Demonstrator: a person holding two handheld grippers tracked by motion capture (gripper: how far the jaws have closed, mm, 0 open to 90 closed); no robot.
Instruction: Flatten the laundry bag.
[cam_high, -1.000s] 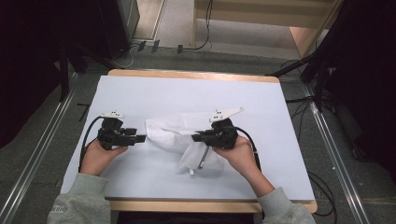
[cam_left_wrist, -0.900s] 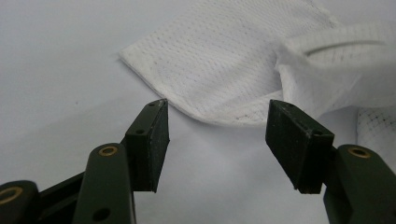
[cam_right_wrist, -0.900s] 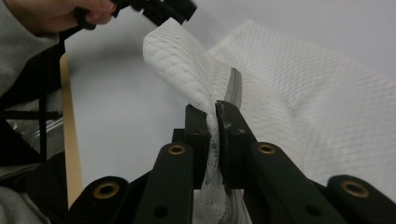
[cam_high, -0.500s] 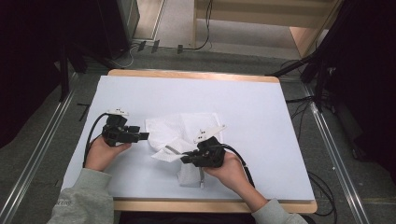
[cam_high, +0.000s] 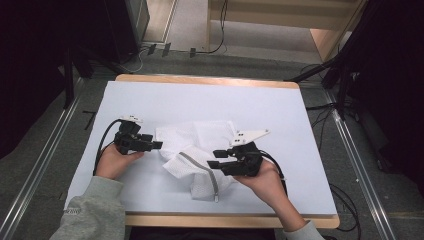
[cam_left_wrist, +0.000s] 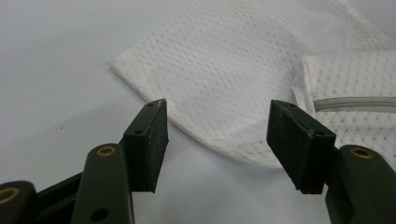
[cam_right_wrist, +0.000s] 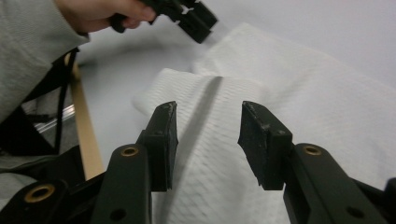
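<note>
A white mesh laundry bag with a grey zipper lies crumpled on the white table top. My left gripper sits at the bag's left edge, open, with the mesh corner just beyond its tips and nothing between them. My right gripper hovers over the bag's near right part, open, pointing left along the zipper fold. In the right gripper view the left gripper and the hand holding it show at the top.
The table's wooden front edge runs close below the bag. Black cables trail from both grippers. Metal rails and dark equipment flank the table on the floor.
My right gripper has moved down and left over the bag's near part, and the bag has been folded over, showing its zipper. The left gripper has barely shifted.
</note>
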